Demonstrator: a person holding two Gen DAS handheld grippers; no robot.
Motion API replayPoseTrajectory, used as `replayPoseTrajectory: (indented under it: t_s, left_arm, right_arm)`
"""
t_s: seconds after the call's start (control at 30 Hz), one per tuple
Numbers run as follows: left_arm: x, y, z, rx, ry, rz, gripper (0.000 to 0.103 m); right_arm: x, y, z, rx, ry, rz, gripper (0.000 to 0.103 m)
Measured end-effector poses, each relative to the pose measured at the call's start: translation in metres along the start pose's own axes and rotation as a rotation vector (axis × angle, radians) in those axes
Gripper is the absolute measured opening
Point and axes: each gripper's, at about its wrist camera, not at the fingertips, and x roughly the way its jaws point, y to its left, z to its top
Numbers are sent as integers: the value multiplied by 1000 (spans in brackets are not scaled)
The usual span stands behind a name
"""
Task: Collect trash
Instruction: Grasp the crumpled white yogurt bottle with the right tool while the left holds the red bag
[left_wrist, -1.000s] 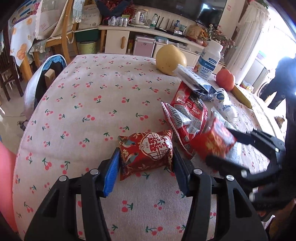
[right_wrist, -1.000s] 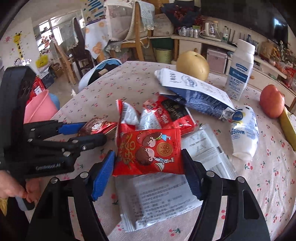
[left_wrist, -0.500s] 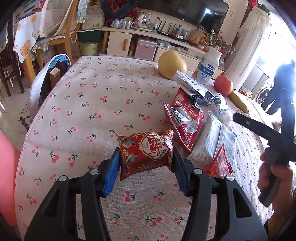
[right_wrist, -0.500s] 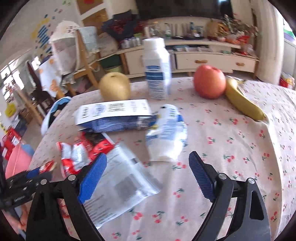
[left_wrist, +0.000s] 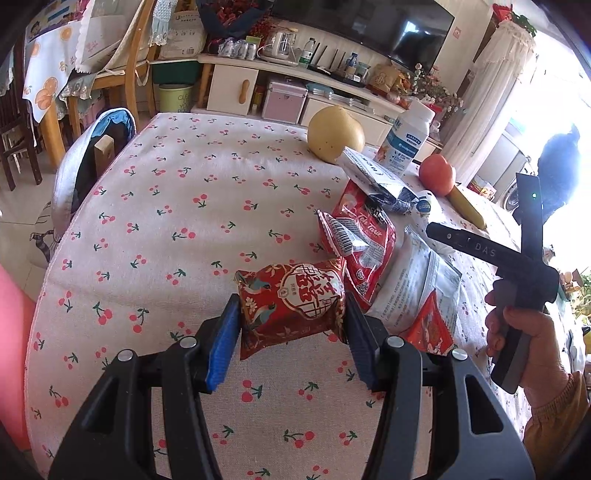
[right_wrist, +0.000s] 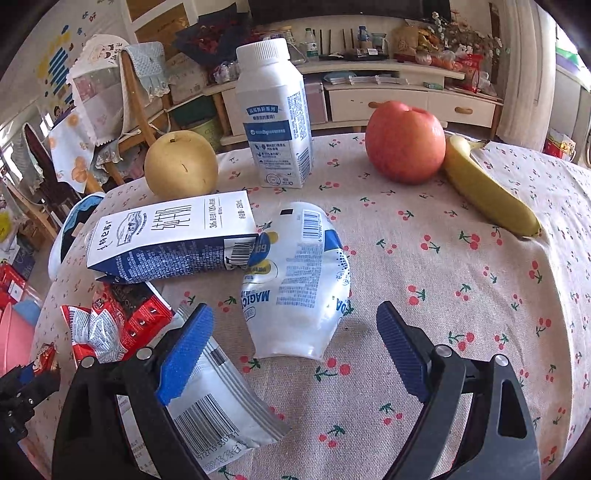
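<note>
My left gripper (left_wrist: 291, 308) is shut on a red snack packet (left_wrist: 295, 284), held just above the cherry-print tablecloth (left_wrist: 177, 206). My right gripper (right_wrist: 294, 308) stands open over a crumpled white pouch (right_wrist: 295, 273), whose lower end lies between the fingers without touching the pads. A blue-and-white milk carton (right_wrist: 173, 236) lies flat to its left. Red wrappers (right_wrist: 118, 321) and a white plastic bag (right_wrist: 221, 406) lie under the left finger. A small red packet (left_wrist: 428, 325) rests on that bag. A hand (left_wrist: 524, 332) holds the right gripper.
Behind the trash stand a pear (right_wrist: 181, 164), an upright white bottle (right_wrist: 273, 118), an apple (right_wrist: 404, 142) and a banana (right_wrist: 487, 192). A pink bin (left_wrist: 11, 332) sits off the table's left edge. A chair with a jacket (left_wrist: 92, 162) stands at the far left.
My right gripper let go of the small red packet, opened wide and swung right to the white pouch. The left gripper kept still with its packet.
</note>
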Motion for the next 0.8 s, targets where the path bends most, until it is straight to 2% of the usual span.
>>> replayPoseTrajectory:
  t_s: [0.1,0.23,0.37,0.43,0.57,0.67,0.7,0.8]
  left_arm:
    - [1,1,0,-6,3,1,56]
    - [-2,1,0,-1,-2,-3,56]
    - [-6,2,-2,4,-6,-7,56]
    - [-8,2,-4,8,-6,-8,56]
    - [-11,4,-6,13,-6,-4,56]
    - [-11,7,-5,4,-8,-1,56]
    - [-10,8,-4,0,-9,-1,56]
    - [-10,7,-3,0,-12,-6,56]
  right_arm:
    - [-6,10,-5,14,17,49,89]
    - [-19,27,-15,-35,4,64,89]
    - [-18,32,-14,-101,-32,-13,89]
    - [-10,23,-9,-81,-30,-52,89]
    - [4,7,-2,-25,-3,-50,89]
    - [9,8,1,-48,0,-61,74]
    - [9,9,1,-60,-1,-69,61]
    - [10,11,1,-73,-4,-71,60]
